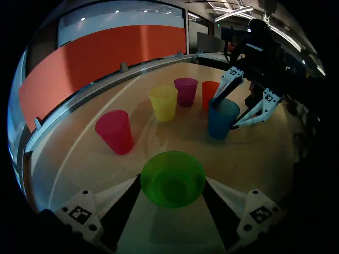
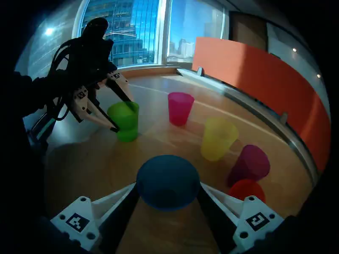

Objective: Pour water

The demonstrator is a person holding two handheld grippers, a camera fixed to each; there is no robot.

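Observation:
A green cup (image 1: 173, 180) sits between the fingers of my left gripper (image 1: 173, 183), which is shut on it just above the wooden table (image 1: 258, 156). Across the table my right gripper (image 1: 223, 114) is shut on a blue cup (image 1: 221, 122). In the right gripper view the blue cup (image 2: 168, 182) is close up between the fingers of the right gripper (image 2: 168, 187), and farther off the left gripper (image 2: 123, 115) clasps the green cup (image 2: 124, 120). Both cups stand upright. I cannot tell whether either holds water.
Other cups stand between the two held ones: pink (image 1: 114, 131), yellow (image 1: 164, 103), purple (image 1: 186, 91) and orange (image 1: 209, 94). An orange wall panel (image 1: 101, 59) runs along the table's far edge, and windows (image 2: 140, 29) lie beyond the person's dark sleeve (image 2: 29, 97).

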